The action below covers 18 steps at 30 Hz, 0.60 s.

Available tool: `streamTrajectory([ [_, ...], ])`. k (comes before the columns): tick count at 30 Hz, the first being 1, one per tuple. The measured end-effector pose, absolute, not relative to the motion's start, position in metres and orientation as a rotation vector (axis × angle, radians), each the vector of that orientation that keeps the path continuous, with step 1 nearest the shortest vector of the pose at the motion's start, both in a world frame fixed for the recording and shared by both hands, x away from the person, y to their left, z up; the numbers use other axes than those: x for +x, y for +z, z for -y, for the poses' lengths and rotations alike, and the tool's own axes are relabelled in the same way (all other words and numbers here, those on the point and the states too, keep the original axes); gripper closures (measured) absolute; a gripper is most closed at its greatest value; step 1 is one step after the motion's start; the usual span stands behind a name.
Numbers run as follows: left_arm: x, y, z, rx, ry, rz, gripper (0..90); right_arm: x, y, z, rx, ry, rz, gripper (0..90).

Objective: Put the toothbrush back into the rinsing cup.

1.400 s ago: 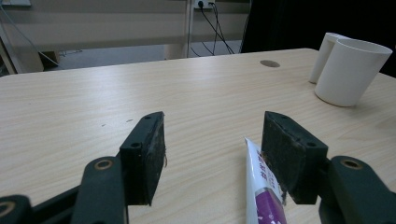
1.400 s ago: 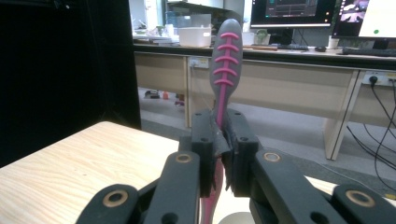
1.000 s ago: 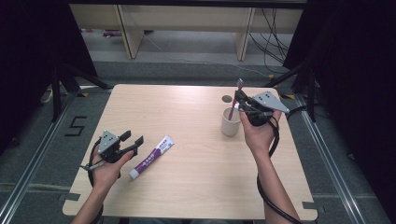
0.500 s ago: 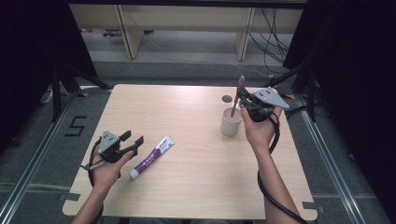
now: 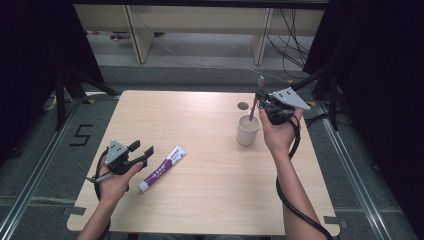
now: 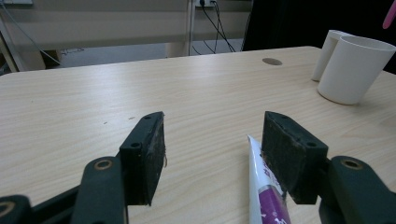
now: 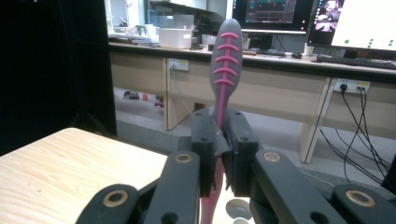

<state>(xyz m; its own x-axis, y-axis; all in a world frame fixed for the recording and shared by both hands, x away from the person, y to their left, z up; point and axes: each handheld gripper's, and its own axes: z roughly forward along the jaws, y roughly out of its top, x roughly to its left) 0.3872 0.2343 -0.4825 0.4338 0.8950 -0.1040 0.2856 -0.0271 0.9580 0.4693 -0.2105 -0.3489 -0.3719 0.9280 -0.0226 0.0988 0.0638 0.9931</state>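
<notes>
The right gripper [image 5: 261, 102] was clamped on a pink toothbrush [image 5: 255, 105], its jaws pinching the thin neck of the handle, as the right gripper view showed, with the ribbed grey grip [image 7: 226, 46] standing above the pads. That narrow hold kept the brush nearly upright, so its lower end hung just over the mouth of the white cup [image 5: 248, 131], probably so it could be lowered in or lifted clear without tipping the cup. The cup stood on the table [image 5: 200, 120], just beside the right hand.

Well to the left of the cup, the left gripper [image 5: 142, 151] rested low with its jaws wide and nothing between them. The toothpaste tube [image 5: 162, 168] lay flat just beside it, one jaw near the tube's end, which suggested the tube was to be picked up next.
</notes>
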Motion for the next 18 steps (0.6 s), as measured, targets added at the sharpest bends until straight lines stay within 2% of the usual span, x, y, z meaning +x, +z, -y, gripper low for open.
streamTrajectory([
  [18, 0.387, -0.484, -0.235, 1.576, 0.682, -1.077, 38.5, 0.486, -0.347, 0.214, 1.056, 1.370, -1.594, 84.0],
])
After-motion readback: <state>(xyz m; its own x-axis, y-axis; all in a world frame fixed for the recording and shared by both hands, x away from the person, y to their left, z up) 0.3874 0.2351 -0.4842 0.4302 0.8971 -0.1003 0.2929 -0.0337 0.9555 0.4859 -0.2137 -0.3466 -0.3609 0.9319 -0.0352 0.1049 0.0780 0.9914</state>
